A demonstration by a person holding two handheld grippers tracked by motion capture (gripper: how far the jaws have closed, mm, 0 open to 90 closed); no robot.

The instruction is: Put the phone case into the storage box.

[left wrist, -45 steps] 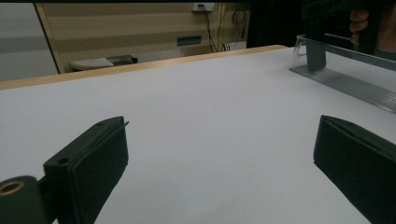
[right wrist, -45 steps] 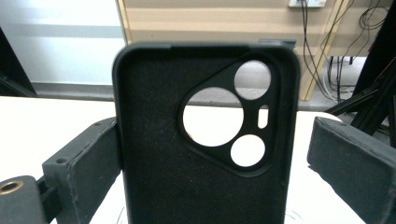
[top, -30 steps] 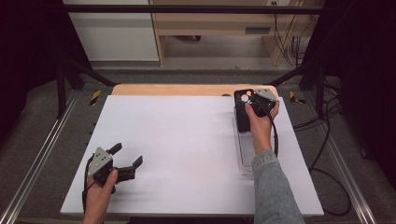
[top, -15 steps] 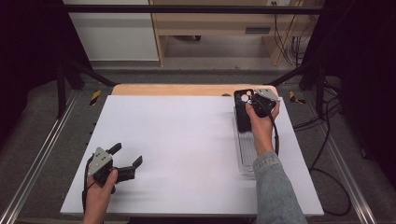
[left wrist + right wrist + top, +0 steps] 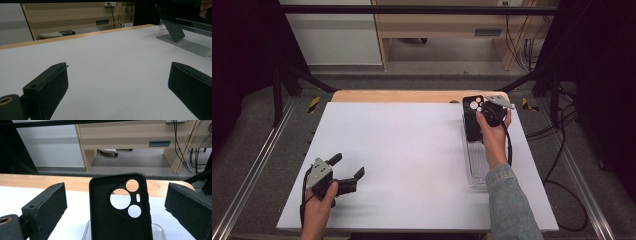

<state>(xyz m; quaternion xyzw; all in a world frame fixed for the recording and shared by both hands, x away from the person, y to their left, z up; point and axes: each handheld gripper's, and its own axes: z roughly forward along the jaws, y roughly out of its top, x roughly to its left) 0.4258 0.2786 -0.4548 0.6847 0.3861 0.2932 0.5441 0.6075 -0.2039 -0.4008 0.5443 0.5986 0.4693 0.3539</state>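
- Your right gripper (image 5: 486, 106): matte black, blocky jaws with a foam-like grain, spread wide apart at the far right of the table; nothing is clamped between them. A grey three-cornered plate sits on top.
- Phone case (image 5: 120, 207): black, soft-looking matte shell with rounded corners and a cut-out holding three round holes and a small slot. It stands upright between your right jaws, apart from both, at the far end of the stand.
- Clear stand (image 5: 476, 160): long, transparent plastic, ribbed, running near-to-far along the right side under your right hand (image 5: 493, 137).
- Your left gripper (image 5: 346, 172): same black jaws, held apart over bare table at the near left, well apart from the case.
- Table (image 5: 412, 150): smooth white sheet with a pale wooden edge at the far side.
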